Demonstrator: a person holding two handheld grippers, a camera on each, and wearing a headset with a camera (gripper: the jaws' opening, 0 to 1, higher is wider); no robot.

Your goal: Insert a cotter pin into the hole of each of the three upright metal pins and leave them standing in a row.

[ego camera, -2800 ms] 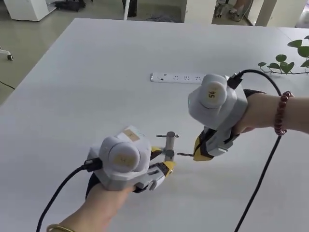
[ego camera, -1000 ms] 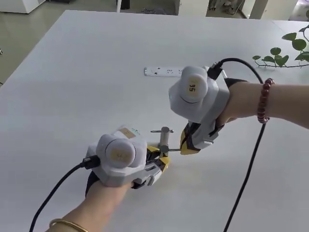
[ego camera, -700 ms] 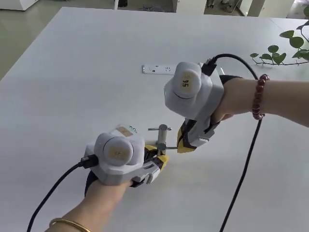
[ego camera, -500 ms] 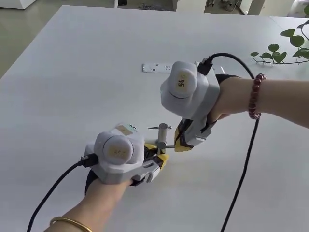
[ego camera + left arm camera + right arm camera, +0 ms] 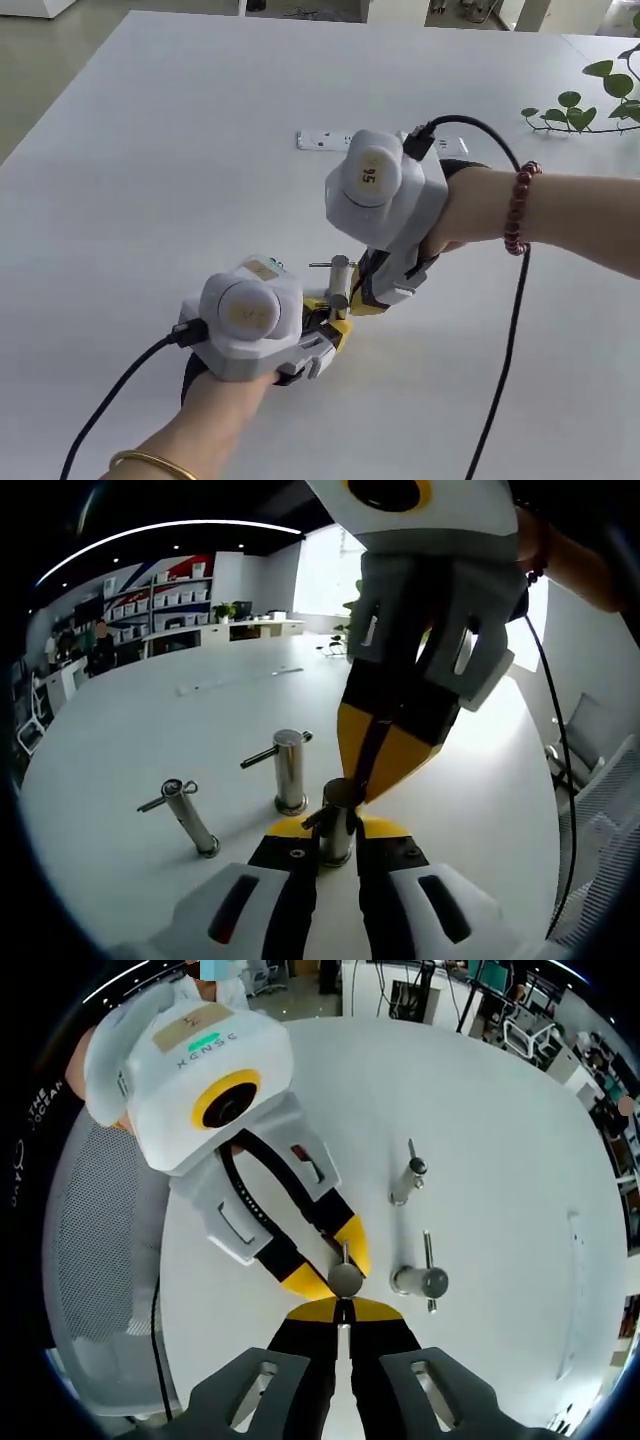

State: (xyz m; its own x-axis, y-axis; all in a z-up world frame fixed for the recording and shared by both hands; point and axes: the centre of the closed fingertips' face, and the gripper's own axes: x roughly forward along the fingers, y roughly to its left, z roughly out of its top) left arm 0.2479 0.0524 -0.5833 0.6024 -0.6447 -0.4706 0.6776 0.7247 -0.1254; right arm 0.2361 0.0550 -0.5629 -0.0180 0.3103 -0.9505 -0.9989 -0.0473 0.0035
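Note:
My left gripper [image 5: 338, 832] is shut on the base of an upright metal pin [image 5: 338, 815]. In the right gripper view that same pin [image 5: 345, 1280] stands just beyond my right gripper [image 5: 343, 1310], which is shut on a thin cotter pin [image 5: 345, 1253] running through the pin's top. Two more metal pins, one nearer [image 5: 290, 770] and one farther left [image 5: 190, 818], stand behind, each with a cotter pin through it. In the head view the left gripper [image 5: 335, 325] and the right gripper [image 5: 358, 300] meet tip to tip below a pin [image 5: 340, 278].
The white table [image 5: 150, 150] stretches wide on all sides. A white power strip [image 5: 325, 140] lies farther back, and a leafy plant [image 5: 590, 100] trails at the far right. Black cables [image 5: 510, 330] hang from both grippers.
My right gripper has moved left and closed in on the held pin, carrying the cotter pin into its top. The left gripper has kept its hold in place.

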